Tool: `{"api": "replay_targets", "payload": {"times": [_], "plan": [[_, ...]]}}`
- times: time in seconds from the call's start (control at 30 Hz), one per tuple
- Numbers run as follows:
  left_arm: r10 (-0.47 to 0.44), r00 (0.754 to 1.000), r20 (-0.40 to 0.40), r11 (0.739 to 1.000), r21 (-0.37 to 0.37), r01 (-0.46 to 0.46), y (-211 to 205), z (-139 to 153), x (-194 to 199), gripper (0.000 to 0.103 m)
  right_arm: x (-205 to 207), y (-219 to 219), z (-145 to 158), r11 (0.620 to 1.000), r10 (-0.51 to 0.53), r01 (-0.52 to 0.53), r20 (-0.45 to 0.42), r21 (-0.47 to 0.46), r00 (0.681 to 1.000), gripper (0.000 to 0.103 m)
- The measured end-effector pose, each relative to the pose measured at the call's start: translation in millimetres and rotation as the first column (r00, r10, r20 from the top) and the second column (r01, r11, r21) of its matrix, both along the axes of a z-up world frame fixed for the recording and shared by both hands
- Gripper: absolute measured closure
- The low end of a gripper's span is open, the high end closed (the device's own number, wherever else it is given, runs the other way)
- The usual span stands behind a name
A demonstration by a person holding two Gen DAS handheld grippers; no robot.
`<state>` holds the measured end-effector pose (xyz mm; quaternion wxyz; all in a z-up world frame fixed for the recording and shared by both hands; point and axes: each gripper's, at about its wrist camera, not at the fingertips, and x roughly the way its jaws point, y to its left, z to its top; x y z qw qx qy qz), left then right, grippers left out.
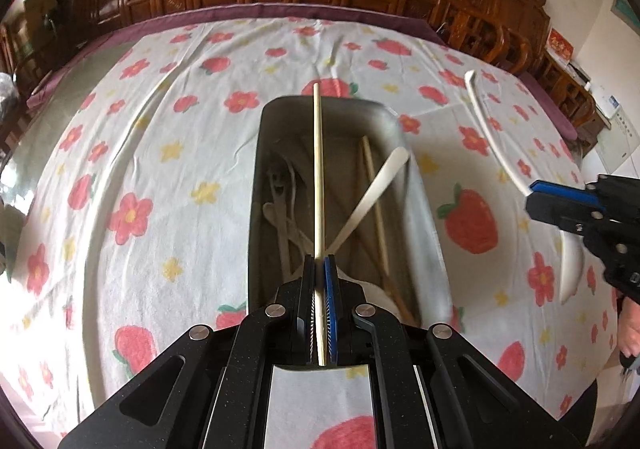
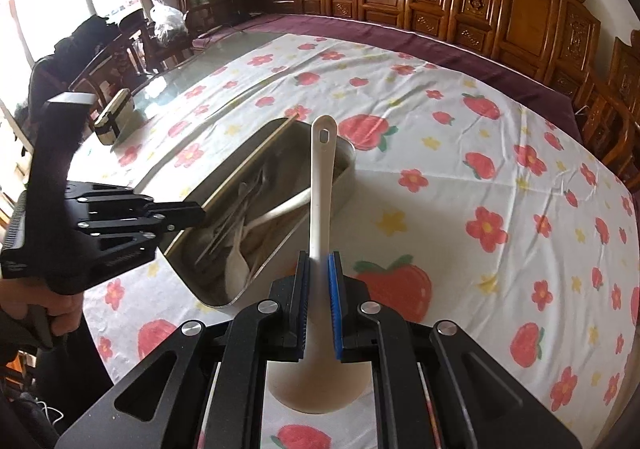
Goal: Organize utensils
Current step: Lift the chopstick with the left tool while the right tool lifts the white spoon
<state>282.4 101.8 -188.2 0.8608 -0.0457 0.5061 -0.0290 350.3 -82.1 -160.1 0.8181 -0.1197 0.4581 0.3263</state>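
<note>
On worktop (image 1: 120, 153): metal tray (image 1: 430, 217) already holds spoons, chopstick; left tool (image 1: 319, 269) clamps chopstick (image 1: 318, 177), right tool (image 2: 318, 269) clamps white spoon (image 2: 320, 185); both undeposited.

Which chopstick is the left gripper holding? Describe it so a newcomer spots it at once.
Start at the metal tray in the middle of the strawberry-print tablecloth. Above it, the left gripper is shut on one pale wooden chopstick that points straight away from the camera. The other chopstick lies loose inside the tray beside white spoons; only this one is clamped and raised.
</note>
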Motion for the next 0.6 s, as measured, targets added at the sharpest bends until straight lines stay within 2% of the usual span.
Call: {"api": "replay_targets", "payload": {"times": [0.17,0.6], "plan": [[-0.021,0.999,-0.035,1.000,0.003,0.021,2.5,-10.2,4.9,0.099,0.6,7.1,-1.4,1.000,0.012,-0.012,-0.003,0.003,1.000,0.092],[-0.038,0.998,-0.043,0.999,-0.019,0.037,5.6,-18.4,14.9,0.099,-0.2,22.9,-4.0,0.999,0.030,-0.029,-0.012,0.021,0.999,0.092]]}}
